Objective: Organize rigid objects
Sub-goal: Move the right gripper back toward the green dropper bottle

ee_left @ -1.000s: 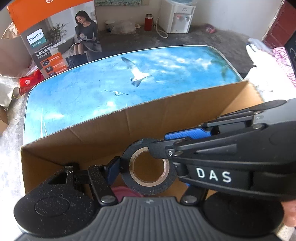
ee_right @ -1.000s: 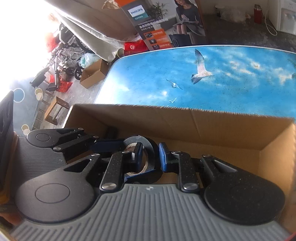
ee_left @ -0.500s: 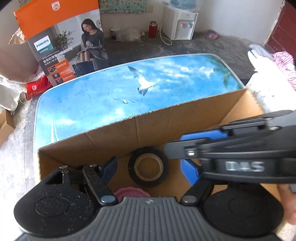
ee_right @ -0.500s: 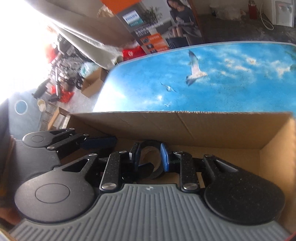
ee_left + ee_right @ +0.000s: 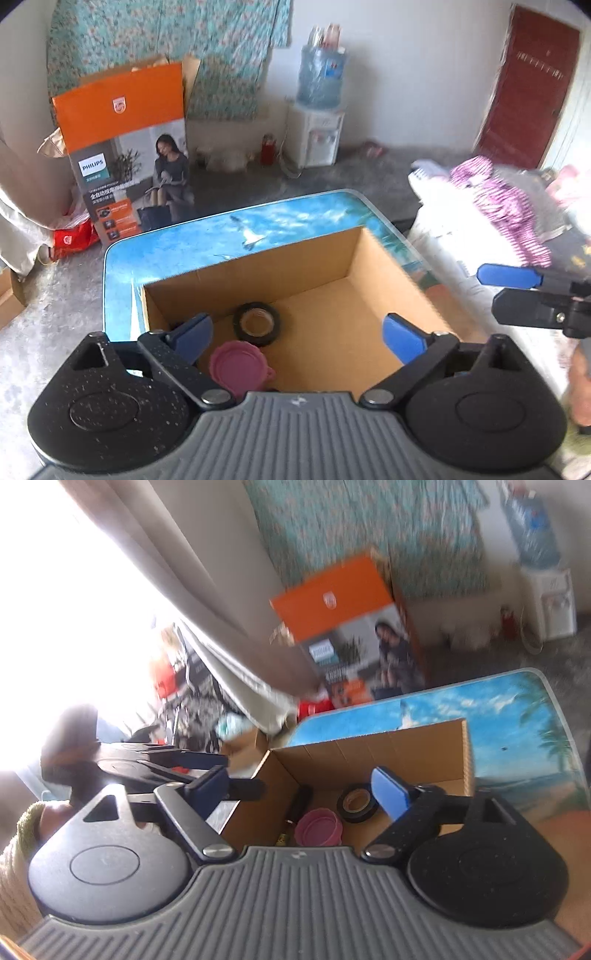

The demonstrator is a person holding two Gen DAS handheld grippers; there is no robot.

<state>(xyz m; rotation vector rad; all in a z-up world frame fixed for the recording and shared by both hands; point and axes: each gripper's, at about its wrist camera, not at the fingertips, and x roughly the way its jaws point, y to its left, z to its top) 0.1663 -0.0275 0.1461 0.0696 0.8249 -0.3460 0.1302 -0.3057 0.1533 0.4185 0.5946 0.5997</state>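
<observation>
A black tape roll (image 5: 256, 325) lies flat on the floor of an open cardboard box (image 5: 354, 254), free of both grippers. Beside it sits a pink round lid (image 5: 238, 367). My left gripper (image 5: 299, 336) hangs above the box's near side, its jaws opening wide with nothing between them. My right gripper (image 5: 299, 790) is also above the box, its jaws opening and empty; it reaches into the left wrist view at the right edge (image 5: 496, 291). In the right wrist view the tape roll (image 5: 356, 803), the pink lid (image 5: 317, 827) and a dark slim object (image 5: 301, 801) lie in the box.
The box stands on a table (image 5: 166, 243) with a blue sky print. Behind it on the floor stands an orange and grey product carton (image 5: 125, 147). A water dispenser (image 5: 317, 136) is at the back wall. Clothes (image 5: 491, 199) are piled at the right.
The right gripper let go of the tape roll, which now rests on the box floor. Both grippers opened wide, rose and pulled back from the box.
</observation>
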